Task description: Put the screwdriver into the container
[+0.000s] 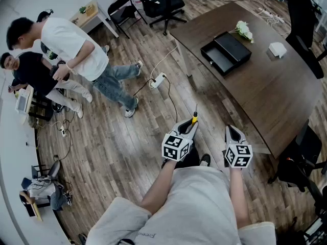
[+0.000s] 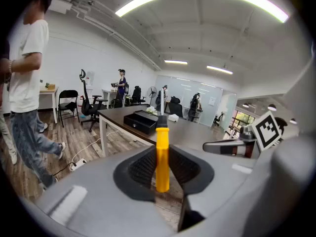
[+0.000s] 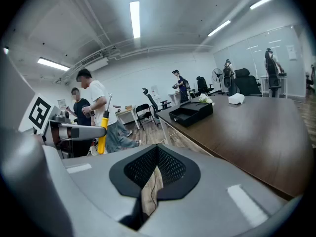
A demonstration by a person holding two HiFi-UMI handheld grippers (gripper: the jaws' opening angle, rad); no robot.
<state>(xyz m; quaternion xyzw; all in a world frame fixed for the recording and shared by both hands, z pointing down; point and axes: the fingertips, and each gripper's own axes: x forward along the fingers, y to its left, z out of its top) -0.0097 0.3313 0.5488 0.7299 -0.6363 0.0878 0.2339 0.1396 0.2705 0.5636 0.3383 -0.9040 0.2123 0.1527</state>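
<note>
My left gripper is shut on a screwdriver with a yellow handle, whose thin metal shaft points forward. In the left gripper view the yellow handle stands upright between the black pads. The container, a black open box, lies on the brown table well ahead and to the right; it also shows as the box and the box. My right gripper is shut with nothing in it, level with the left one. Both hang over the wooden floor, short of the table.
The long brown table carries white flowers and a white tissue box. Two people are at the left. A power strip with cables lies on the floor. Office chairs stand beyond.
</note>
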